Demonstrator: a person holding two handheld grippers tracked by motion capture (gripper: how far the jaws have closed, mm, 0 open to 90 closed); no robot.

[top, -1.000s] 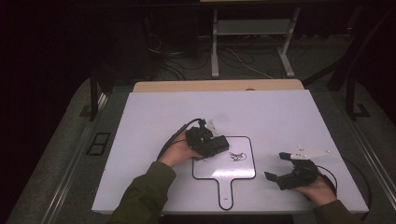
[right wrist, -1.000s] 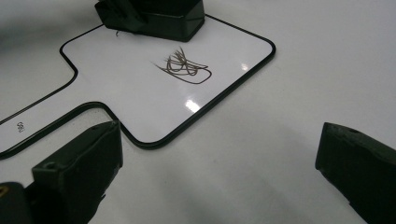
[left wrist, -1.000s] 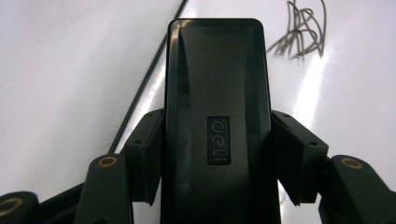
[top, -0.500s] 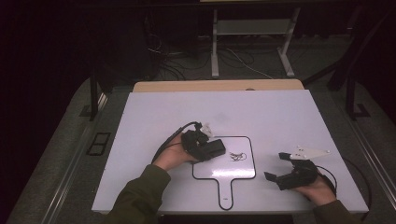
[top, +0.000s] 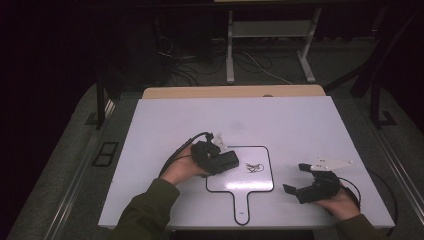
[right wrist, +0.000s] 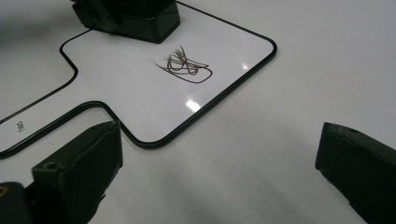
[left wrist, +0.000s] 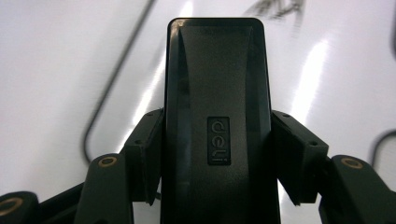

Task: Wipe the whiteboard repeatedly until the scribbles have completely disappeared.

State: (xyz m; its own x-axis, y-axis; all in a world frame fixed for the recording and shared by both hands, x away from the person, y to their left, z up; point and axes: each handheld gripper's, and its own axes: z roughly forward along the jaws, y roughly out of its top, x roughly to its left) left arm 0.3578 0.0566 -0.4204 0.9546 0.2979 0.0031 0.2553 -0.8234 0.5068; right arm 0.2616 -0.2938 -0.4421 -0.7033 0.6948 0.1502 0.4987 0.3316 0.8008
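Note:
A small white writing board [top: 260, 181] with a black rim and a handle lies flat on the table, its handle toward the person. A dark scribble [top: 253, 167] marks its face, and the right gripper view shows the scribble [right wrist: 187, 65] too. My left gripper [top: 224, 161] is shut on a black eraser block [left wrist: 217, 93], held low over the board's left edge, just left of the scribble. At the right, my right gripper [top: 295, 178] rests on the table beside the board with its jaws wide open, and my right gripper [right wrist: 217, 163] has nothing between them.
The white tabletop [top: 280, 125] has bare room behind and around the board. A tan board edge [top: 230, 92] runs along its far side. A black cable [top: 385, 190] loops from the right gripper near the table's right edge. Table legs and cables stand on the floor beyond.
The left gripper with the eraser has shifted slightly left and toward the person. The right gripper has stayed where it was, and the scribble looks the same.

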